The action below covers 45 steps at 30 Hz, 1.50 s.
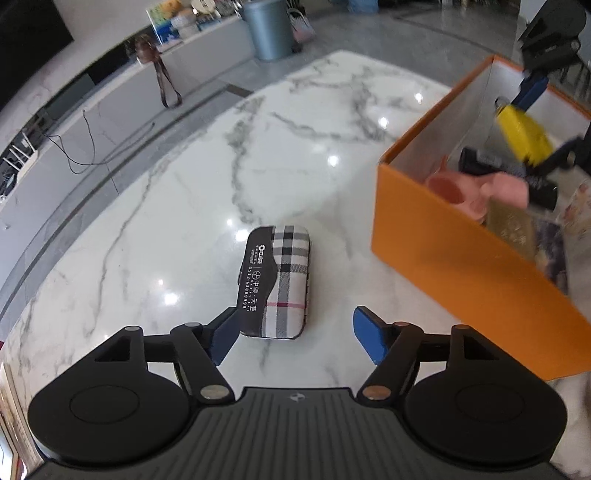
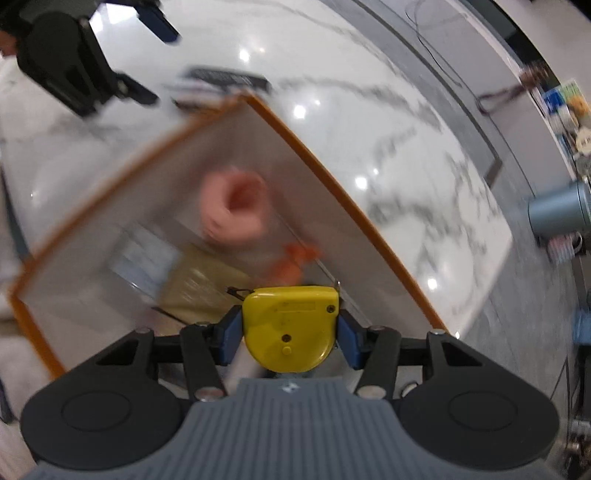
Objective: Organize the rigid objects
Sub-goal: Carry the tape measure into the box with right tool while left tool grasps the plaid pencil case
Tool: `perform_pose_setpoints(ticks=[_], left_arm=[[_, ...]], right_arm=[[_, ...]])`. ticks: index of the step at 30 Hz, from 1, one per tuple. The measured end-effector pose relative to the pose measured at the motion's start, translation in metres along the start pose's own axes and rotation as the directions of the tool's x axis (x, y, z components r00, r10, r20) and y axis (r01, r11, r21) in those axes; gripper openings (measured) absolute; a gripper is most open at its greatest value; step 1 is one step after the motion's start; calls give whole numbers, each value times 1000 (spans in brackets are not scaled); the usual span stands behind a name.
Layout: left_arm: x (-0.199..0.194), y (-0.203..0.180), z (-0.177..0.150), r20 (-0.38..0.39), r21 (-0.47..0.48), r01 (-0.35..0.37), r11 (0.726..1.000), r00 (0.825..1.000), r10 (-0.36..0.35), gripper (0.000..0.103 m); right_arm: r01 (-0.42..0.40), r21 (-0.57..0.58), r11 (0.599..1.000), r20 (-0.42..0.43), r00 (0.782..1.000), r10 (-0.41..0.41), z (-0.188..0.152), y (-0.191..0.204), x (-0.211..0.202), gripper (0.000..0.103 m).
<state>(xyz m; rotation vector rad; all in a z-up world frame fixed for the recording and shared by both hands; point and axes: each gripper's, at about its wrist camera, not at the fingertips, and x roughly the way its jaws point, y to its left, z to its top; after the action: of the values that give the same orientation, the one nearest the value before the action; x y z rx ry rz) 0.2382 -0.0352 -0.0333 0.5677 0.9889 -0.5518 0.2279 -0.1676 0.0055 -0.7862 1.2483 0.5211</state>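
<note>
The left tongs (image 1: 295,338) stand wide open, low over the marble bench (image 1: 184,206), holding nothing. A plaid case (image 1: 275,282) lies flat on the bench just ahead of them. Its near end sits between the two blue fingertips (image 1: 367,338), close against the left one and well clear of the right one. Whether it touches the left finger cannot be told.

The right tongs (image 2: 290,334) are closed on a yellow tape measure (image 2: 290,328), one blue finger pressed to each flat side. They hold it above the open orange box (image 1: 461,266). In the left wrist view the tape measure (image 1: 522,134) hangs over the far part of the box, below the right tongs (image 1: 532,99).

The box stands on the bench to the right of the case, apart from it. Inside lie a pink cup (image 1: 448,188), a black cylinder-shaped thing (image 1: 517,177) and a gold-coloured flat packet (image 1: 513,229). The right wrist view is blurred, so the cup (image 2: 234,206) shows only as a pink ring.

The black flap of the case carries white printing: a small logo, Chinese characters and the digits 0512-63888999, though the last digits are small and not certain.

Beyond the bench, on the floor, stands a grey bin (image 1: 266,29). A brown camera (image 1: 146,51) with a strap rests on a low white shelf (image 1: 110,110), near loose cables.
</note>
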Motion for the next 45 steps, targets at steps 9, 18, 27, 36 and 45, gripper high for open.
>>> perform_pose_setpoints(ticks=[9,18,27,36,45], left_arm=[[43,14,9,-72,0,14,1000,997,-14,84],[73,31,21,-107,-47,23,999,994,-28,85],[86,33,30,-117,-57,44,997,992,-51,86],[90,38,34,-100,-81,69,994,992,-77,89],[90,38,35,-98,-114,97,989,989,-108,79]], right_arm=[[-43,-76,996,-83,996,36,-25,-18,46,54],[-20,-216,976,-128,992,-8,-28,-26,68,54],[0,-399,917,-192,978,-83,-27,-18,81,54],[-12,-432,902,-204,975,-85,-26,-18,99,54],[4,-415,910,-182,979,-88,-25,-23,96,60]])
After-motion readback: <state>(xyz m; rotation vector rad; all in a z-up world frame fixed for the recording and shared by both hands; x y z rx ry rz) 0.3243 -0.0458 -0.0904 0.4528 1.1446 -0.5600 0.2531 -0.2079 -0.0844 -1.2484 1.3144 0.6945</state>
